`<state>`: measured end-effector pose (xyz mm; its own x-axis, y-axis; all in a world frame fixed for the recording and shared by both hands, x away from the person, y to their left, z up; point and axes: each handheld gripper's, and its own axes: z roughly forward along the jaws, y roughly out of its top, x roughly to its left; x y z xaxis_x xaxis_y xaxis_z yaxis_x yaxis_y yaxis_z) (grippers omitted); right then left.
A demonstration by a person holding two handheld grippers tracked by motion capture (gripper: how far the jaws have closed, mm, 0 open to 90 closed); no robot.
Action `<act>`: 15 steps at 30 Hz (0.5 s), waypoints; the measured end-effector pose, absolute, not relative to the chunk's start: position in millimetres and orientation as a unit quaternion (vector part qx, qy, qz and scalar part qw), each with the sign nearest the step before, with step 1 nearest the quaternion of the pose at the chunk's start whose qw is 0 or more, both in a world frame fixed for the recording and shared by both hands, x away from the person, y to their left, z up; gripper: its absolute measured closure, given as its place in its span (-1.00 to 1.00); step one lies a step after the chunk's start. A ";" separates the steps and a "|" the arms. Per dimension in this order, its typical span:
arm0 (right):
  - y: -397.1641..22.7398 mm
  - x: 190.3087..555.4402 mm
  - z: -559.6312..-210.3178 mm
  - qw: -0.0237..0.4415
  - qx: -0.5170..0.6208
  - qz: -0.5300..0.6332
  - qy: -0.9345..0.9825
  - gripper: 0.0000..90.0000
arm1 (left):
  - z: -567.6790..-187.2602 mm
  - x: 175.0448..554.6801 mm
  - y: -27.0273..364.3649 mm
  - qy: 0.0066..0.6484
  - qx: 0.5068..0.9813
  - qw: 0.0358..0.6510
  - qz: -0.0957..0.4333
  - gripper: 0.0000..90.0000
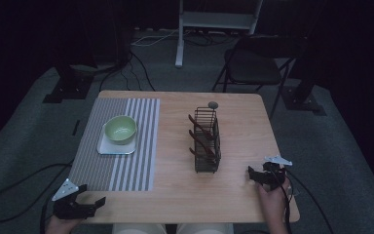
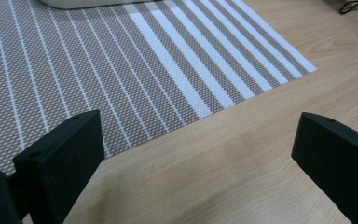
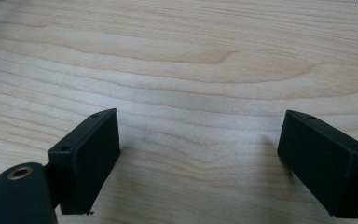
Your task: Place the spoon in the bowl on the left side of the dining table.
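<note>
Both sets of jaws stand wide apart with nothing between them: my left gripper sits at the lower left of the high view by the striped placemat, my right gripper at the lower right over bare table. Mid-frame stands the wire rack; left of it, the green bowl rests on a pale plate. I'd judge the bowl comes first: approach level, straddling its rim.

A placemat is spread over the left half of the bench. On it, toward the far side, a plate is set, and a bowl is carried on the plate. A wire rack is stood right of centre, with a small round object placed just behind it.
</note>
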<state>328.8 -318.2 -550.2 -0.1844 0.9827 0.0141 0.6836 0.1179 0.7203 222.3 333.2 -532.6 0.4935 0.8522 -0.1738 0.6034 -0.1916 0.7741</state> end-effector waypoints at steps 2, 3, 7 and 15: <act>-318.2 328.8 -550.2 0.245 0.590 0.305 0.706 -0.73 | -531.9 223.4 331.9 0.479 0.757 0.420 0.145 -0.95; -318.2 328.8 -550.2 0.245 0.590 0.305 0.706 -0.73 | -531.4 223.7 331.4 0.478 0.756 0.421 0.146 -0.95; -318.2 328.8 -550.2 0.245 0.590 0.305 0.706 -0.73 | -527.4 225.3 327.7 0.471 0.755 0.432 0.146 -0.95; -318.2 328.8 -550.2 0.245 0.590 0.305 0.706 -0.73 | -519.9 228.2 317.4 0.458 0.758 0.443 0.140 -0.95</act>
